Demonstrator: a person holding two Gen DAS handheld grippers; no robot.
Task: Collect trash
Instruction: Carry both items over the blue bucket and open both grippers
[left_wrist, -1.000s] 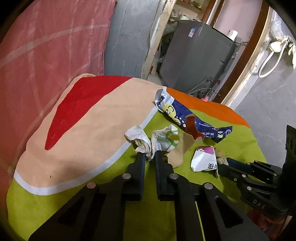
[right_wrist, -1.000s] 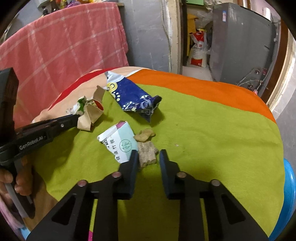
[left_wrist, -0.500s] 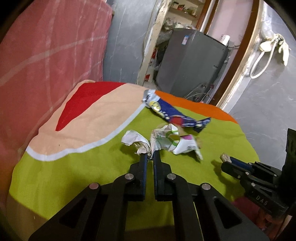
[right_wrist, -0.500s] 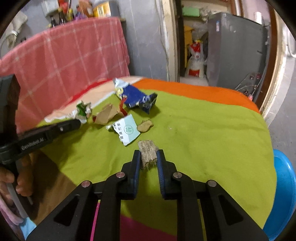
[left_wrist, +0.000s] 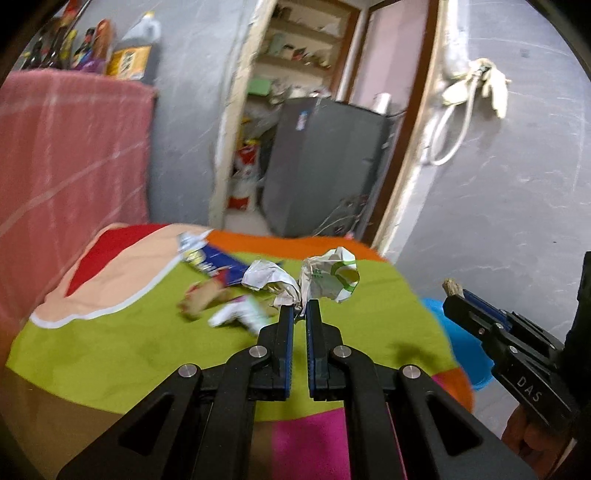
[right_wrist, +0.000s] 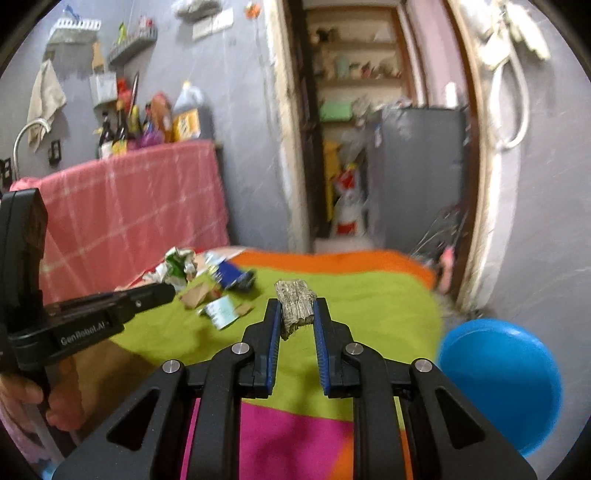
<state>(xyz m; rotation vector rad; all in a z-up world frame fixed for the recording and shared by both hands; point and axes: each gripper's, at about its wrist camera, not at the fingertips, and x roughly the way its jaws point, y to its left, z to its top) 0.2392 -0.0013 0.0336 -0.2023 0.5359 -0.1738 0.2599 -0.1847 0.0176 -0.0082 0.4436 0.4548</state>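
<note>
Left wrist view: the left tool (left_wrist: 300, 308) points forward and somewhat downward above the desk (left_wrist: 110, 343), which is covered by a cloth in green, orange, red and pink. Its jaws are closed tight on crumpled paper trash (left_wrist: 314, 282), white with green print, held clear of the cloth at the fingertips. Loose trash lies beyond on the cloth: a blue snack wrapper (left_wrist: 212, 262), a white paper scrap (left_wrist: 236, 315) and a brown scrap (left_wrist: 199, 301), all blurred. At the right edge the right tool (left_wrist: 456, 291) enters side-on; its body reads "DAS", and part of a hand (left_wrist: 524, 432) shows beneath it.

Right wrist view: the right tool (right_wrist: 295, 308) points forward, tilted downward, jaws nearly closed and clamped on a rough grey-brown chunk (right_wrist: 294, 306) lifted off the cloth. The left tool (right_wrist: 168, 290) crosses from the left, marked "GenRobot.AI", with fingers (right_wrist: 33, 398) on its handle. Only this view shows the round blue bin (right_wrist: 498, 380) fully, low at right beside the desk; in the left view just an edge is visible. Bottles (right_wrist: 147, 125) stand above a pink checked cloth (right_wrist: 129, 206); their labels are unreadable.
</note>
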